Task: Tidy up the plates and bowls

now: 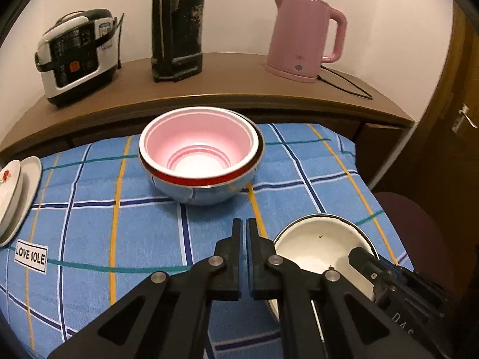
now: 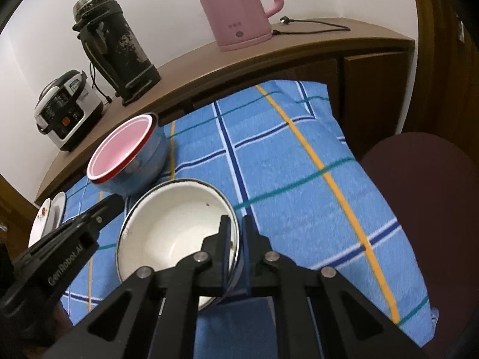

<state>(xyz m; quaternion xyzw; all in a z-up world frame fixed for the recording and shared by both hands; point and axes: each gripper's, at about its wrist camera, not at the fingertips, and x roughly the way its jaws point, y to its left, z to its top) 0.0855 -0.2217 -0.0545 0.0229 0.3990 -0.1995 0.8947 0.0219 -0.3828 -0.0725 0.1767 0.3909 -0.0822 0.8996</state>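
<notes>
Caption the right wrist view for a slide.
Right gripper clamps white bowl rim on blue checked cloth.

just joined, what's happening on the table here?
A person with two handheld grippers is sorting dishes on a blue plaid cloth. The right gripper is shut on the rim of the white enamel bowl. The left gripper is shut and empty, just beside that bowl. The pink bowl sits nested in a blue bowl; two plates are stacked at the cloth's left edge.

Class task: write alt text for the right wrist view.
The right gripper is shut on the rim of a white enamel bowl on a blue checked cloth. Beyond sit a pink-lined bowl and, on a wooden counter, a pink kettle.
</notes>
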